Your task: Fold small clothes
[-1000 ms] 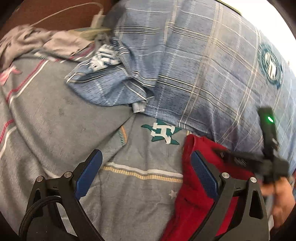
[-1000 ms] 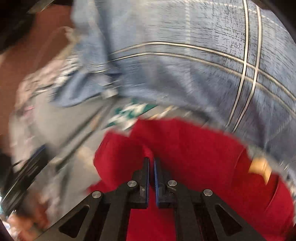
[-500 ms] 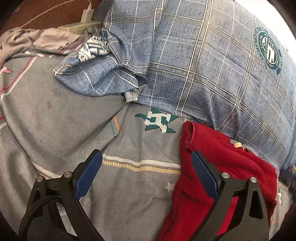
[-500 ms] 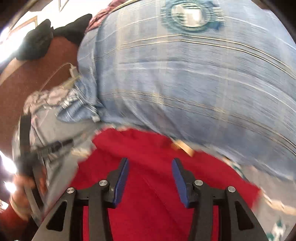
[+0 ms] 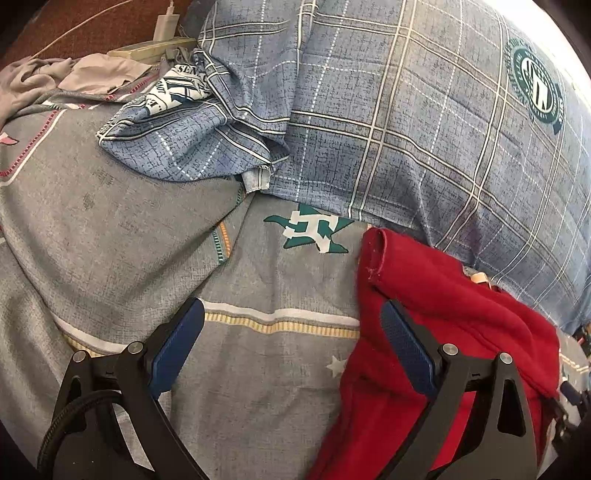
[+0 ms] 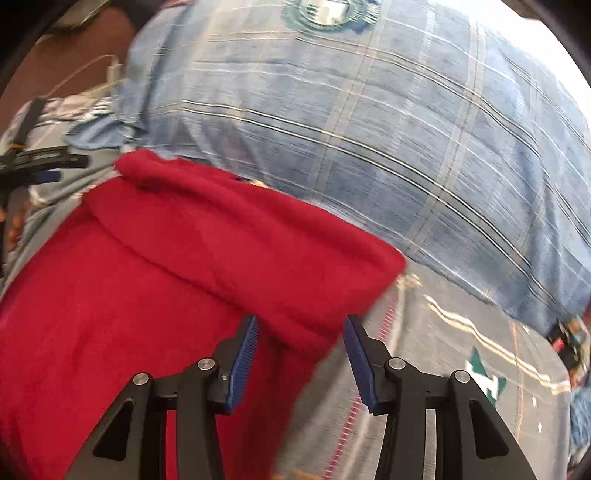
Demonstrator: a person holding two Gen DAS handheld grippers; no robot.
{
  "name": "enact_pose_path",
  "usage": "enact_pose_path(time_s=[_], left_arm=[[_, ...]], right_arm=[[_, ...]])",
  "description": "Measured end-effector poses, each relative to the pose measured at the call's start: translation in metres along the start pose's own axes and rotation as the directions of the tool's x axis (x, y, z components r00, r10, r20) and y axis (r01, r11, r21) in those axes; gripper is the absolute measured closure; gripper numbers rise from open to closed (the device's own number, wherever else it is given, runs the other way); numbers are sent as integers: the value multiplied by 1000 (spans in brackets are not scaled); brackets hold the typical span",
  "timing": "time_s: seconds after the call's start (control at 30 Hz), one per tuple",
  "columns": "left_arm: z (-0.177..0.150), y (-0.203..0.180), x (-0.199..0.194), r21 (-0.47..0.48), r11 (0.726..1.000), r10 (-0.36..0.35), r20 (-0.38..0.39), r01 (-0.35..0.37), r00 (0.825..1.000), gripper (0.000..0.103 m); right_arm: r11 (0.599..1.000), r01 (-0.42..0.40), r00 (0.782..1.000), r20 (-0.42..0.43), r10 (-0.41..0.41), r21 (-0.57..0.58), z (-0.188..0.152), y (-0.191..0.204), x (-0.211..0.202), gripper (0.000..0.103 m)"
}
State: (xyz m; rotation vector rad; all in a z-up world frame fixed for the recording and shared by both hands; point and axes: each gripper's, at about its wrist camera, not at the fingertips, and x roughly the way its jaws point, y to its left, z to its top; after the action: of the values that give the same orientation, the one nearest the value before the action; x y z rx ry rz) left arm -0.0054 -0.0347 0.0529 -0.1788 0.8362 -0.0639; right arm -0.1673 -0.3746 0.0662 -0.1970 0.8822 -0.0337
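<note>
The red garment [image 5: 443,317] lies on the grey bed sheet [image 5: 155,251], bunched, with its far edge doubled over into a thick roll just beside the blue plaid pillow [image 5: 424,122]. A second ago the right claw [image 6: 301,354] was pinched shut on this red cloth; now its jaws stand apart and nothing is between the pads, though the folded corner of the garment sits right in front of the gap. So the garment has been let go and set down with one fold laid over. That reads as the first fold being finished, or at least dropped in place, and the right claw now free to pick a new edge.

The left claw [image 5: 291,347] is spread wide, as it was a second ago, hanging over the sheet with its right finger over the near edge of the red cloth; it grips nothing. Whether that finger touches the fabric I cannot tell, since the right-hand view is blurred.

Farther out, a crumpled blue plaid cloth [image 5: 192,144] lies against the pillow, a grey garment [image 5: 66,77] sits at the far left, and a white charger [image 5: 162,27] with its cable rests beyond.
</note>
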Motion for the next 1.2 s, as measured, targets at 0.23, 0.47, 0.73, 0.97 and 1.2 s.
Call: enact_pose_path(time_s=[0.23,0.47,0.73,0.97,1.2], left_arm=[[2,5,-1,-10,1000,8,11,-8,1000,6],[4,8,-6,-23,1000,5,17,-4,1000,6],[3,8,-4,-29,999,14,1,-14,1000,6],[5,13,-2,-36,999,12,-2,-12,1000,6],[7,12,-9,-38,999,5,17,-4,1000,6]], right_arm=[[995,7,999,36,-11,97,-3,-9,-17,93],[970,41,998,-62,-27,241,-21,-30,-8,93],[978,-197,977,93,190,72,46,64,-34,72],[948,-291,953,45,298,-127,113,165,45,72],[938,-294,955,-28,294,-182,120,184,84,94]])
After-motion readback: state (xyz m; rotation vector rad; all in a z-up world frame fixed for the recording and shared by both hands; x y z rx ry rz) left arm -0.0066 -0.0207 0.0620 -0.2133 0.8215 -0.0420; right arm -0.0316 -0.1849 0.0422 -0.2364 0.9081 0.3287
